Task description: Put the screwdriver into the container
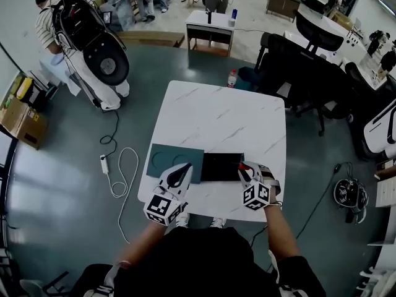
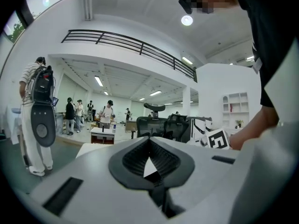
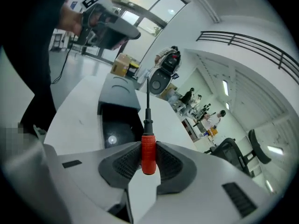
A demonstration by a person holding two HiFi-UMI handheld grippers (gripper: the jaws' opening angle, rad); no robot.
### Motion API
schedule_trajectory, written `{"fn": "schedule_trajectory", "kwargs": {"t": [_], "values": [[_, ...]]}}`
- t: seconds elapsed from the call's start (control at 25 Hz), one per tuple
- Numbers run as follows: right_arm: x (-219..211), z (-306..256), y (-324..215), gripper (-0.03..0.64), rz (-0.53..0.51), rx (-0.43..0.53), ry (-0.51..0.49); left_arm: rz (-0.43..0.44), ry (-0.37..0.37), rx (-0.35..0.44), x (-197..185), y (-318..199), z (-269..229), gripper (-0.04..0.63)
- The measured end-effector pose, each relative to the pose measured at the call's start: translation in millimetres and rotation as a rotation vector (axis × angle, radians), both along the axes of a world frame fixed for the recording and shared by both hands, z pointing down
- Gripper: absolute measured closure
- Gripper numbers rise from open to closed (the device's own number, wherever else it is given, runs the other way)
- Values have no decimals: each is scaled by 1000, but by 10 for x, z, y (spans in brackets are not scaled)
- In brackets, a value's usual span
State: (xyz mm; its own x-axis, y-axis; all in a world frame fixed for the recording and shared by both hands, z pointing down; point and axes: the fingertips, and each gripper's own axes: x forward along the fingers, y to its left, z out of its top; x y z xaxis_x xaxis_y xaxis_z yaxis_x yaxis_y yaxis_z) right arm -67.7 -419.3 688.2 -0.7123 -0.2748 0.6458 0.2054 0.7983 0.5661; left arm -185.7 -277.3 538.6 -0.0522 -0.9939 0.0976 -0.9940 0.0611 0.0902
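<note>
A screwdriver (image 3: 148, 141) with a red handle and thin black shaft is clamped between the pads of my right gripper (image 3: 149, 149), its shaft pointing away from the jaws. Beyond its tip sits the black open container (image 3: 117, 125), with a teal lid (image 3: 119, 92) lying flat beside it. In the head view the right gripper (image 1: 247, 171) hovers at the right end of the container (image 1: 221, 166), a bit of the red screwdriver (image 1: 242, 164) showing. My left gripper (image 1: 176, 179) hangs over the teal lid (image 1: 167, 159). Seen in its own view, the left gripper (image 2: 149, 148) is shut, nothing between its pads.
The white marble table (image 1: 223, 119) carries only the container and lid near its front edge. Black office chairs (image 1: 303, 73) stand at the back right. A cable and power strip (image 1: 114, 166) lie on the floor to the left. A person with a golf bag (image 1: 93, 48) stands far left.
</note>
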Motion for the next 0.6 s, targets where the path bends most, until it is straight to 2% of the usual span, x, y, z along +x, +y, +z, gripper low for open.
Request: {"fn": "schedule_trajectory", "kwargs": {"t": [0.32,0.6], "values": [[-74,648,-25,508,-149,51,294,-61,10,-2,-99,70,67,591],[-178,1012,-33,508,-233,45,459,-98,17,-12,-176,164,121,591]]}}
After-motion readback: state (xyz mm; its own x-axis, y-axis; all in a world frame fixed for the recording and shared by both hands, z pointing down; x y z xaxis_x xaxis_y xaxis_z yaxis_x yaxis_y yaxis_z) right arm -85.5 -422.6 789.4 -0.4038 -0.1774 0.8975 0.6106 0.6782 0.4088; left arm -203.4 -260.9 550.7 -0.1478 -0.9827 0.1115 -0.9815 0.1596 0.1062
